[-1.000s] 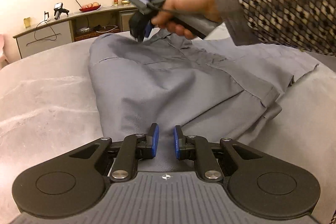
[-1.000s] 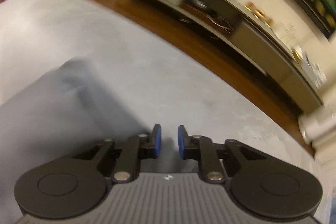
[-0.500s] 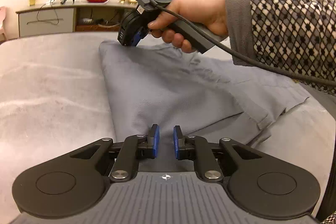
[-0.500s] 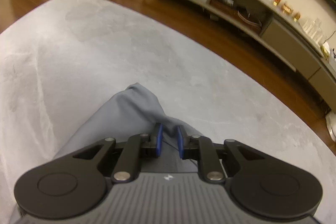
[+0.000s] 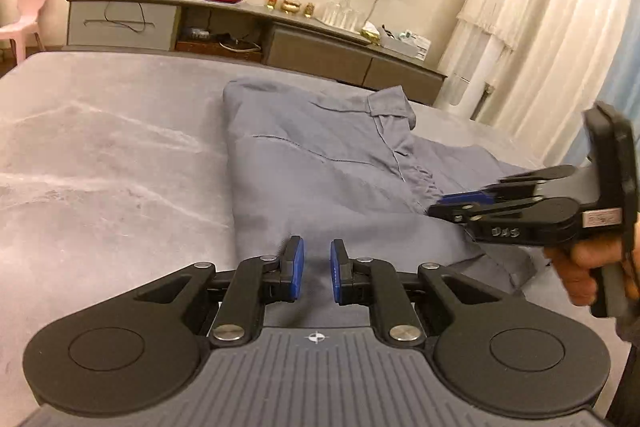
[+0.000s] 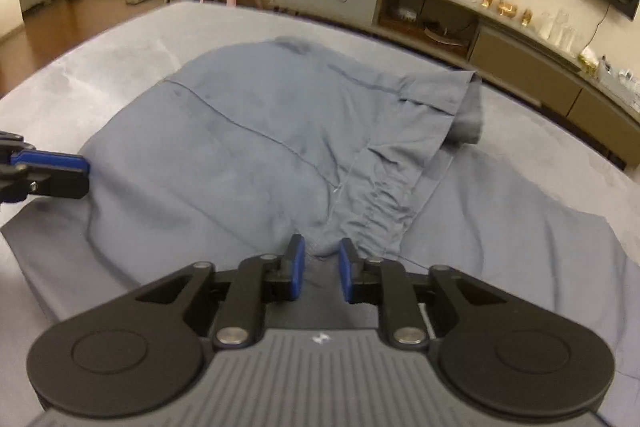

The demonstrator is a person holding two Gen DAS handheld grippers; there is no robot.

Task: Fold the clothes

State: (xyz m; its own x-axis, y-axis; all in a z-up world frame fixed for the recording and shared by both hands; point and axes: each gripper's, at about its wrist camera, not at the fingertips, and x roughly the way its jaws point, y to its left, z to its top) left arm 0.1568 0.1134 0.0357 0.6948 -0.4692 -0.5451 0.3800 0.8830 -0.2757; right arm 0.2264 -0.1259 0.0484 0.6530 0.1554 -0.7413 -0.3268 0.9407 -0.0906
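Note:
A grey collared shirt (image 5: pixel 320 163) lies spread on the grey padded surface (image 5: pixel 100 167), its left side folded in and its collar (image 5: pixel 390 107) at the far end. My left gripper (image 5: pixel 317 267) sits at the shirt's near hem, shut on the cloth; in the right wrist view it (image 6: pixel 82 171) shows at the shirt's (image 6: pixel 240 147) left edge. My right gripper (image 6: pixel 321 259) is low over the shirt's middle, by the bunched front seam (image 6: pixel 380 211). Its jaws are opening, with a small hump of cloth between the pads and not pressed. In the left wrist view the right gripper (image 5: pixel 436 207) reaches in from the right.
A person's hand (image 5: pixel 588 267) holds the right gripper's handle. Behind the surface stand a long low sideboard (image 5: pixel 320 43) with small items and a pink chair (image 5: pixel 24 15). White curtains (image 5: pixel 520 47) hang at the right. Bare grey surface lies left of the shirt.
My right gripper has swung back from the shirt's far shoulder corner to the shirt's middle, and its jaws stand wider. My left gripper keeps its grip at the hem.

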